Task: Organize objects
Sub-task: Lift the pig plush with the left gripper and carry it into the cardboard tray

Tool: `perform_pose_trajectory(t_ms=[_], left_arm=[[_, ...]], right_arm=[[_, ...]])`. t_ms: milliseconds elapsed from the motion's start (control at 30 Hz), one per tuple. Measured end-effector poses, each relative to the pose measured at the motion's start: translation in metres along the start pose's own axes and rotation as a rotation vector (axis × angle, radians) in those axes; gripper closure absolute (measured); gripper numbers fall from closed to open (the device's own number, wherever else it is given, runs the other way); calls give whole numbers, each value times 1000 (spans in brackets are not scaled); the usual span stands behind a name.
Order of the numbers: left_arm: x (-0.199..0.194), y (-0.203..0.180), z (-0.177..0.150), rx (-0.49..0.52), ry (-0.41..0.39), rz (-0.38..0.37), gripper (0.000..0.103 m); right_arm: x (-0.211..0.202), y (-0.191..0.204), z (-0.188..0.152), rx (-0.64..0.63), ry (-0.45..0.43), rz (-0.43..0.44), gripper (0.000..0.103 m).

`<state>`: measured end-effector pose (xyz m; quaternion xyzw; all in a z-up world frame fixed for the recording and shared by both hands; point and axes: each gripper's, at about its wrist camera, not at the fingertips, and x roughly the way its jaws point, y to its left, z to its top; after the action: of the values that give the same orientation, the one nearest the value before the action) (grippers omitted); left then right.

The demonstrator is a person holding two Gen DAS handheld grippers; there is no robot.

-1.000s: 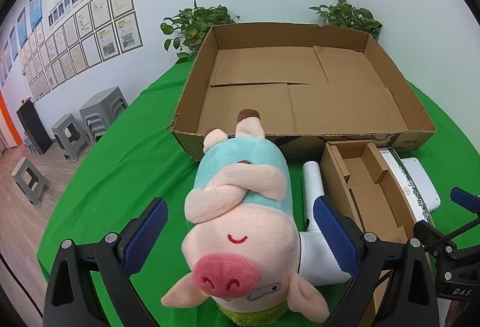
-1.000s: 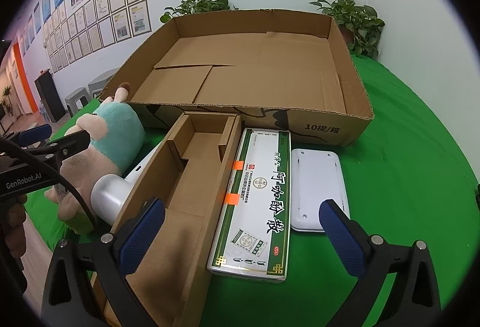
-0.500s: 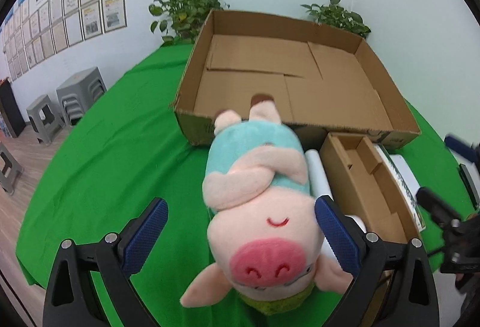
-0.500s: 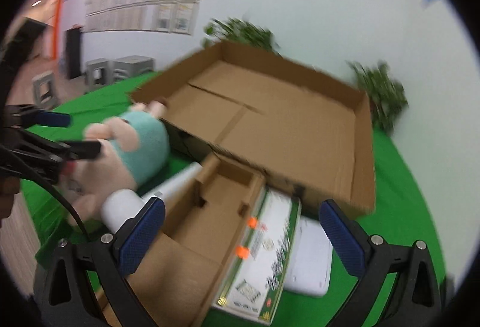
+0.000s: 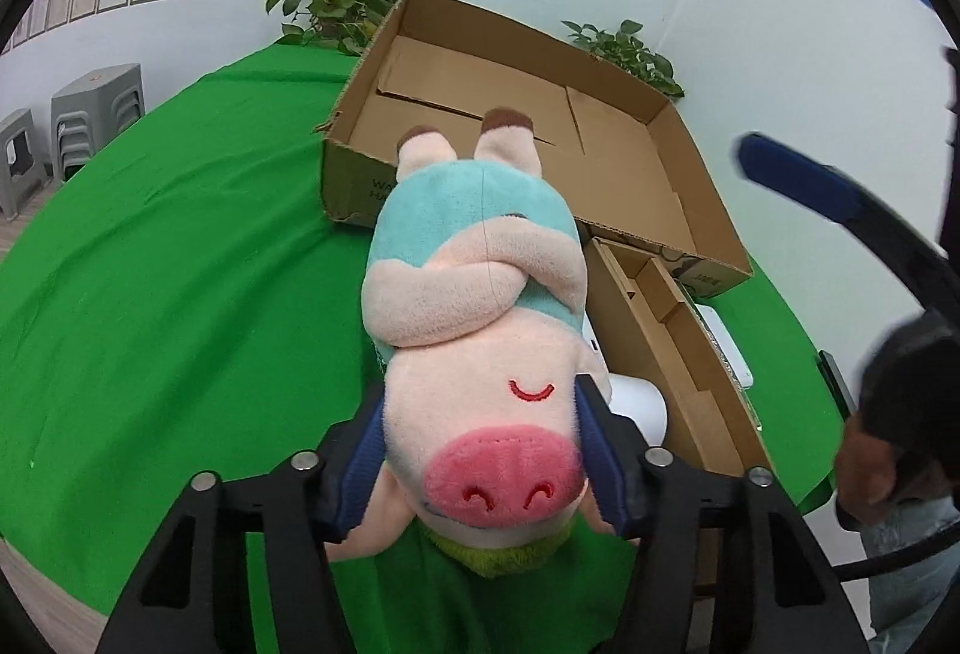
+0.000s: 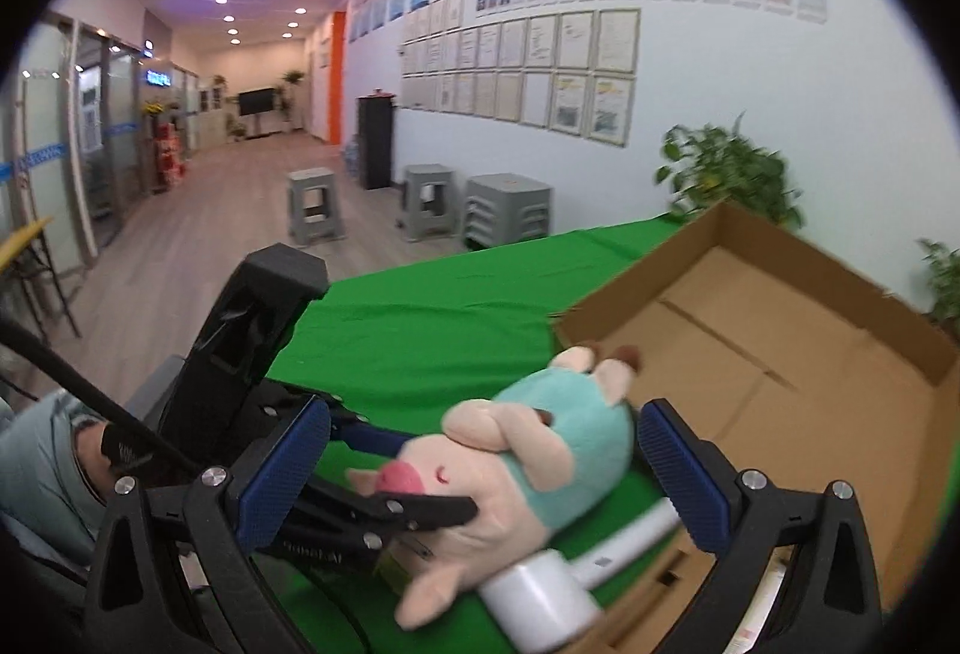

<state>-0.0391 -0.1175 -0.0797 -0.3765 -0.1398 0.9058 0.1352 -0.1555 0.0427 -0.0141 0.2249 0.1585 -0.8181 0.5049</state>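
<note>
left hand-held gripper [image 5: 480,450] now closed — pink plush pig [image 5: 480,330] (teal-bodied)

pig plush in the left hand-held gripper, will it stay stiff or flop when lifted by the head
The pig plush probably flops: the left hand-held gripper squeezes only its soft head, which dents between the pads. The body juts forward unsupported, so it may sag or swing. It looks light for its size, and the fuzzy fabric should resist slipping.
</note>
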Motion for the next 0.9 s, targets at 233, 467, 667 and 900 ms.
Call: perform_pose_trajectory(t_ms=[233, 467, 667, 900], left_arm=[[-51, 22, -21, -53, -52, 27, 58], [-83, 34, -34, -39, -75, 112, 60], [-80, 38, -35, -44, -73, 133, 61], [-71, 29, -27, -5, -75, 176, 65]], right_arm=[[62, -12, 5, 224, 146, 179, 1], [103, -5, -11, 335, 324, 191, 0], [115, -9, -23, 434, 393, 200, 1], [110, -13, -24, 479, 367, 200, 19]])
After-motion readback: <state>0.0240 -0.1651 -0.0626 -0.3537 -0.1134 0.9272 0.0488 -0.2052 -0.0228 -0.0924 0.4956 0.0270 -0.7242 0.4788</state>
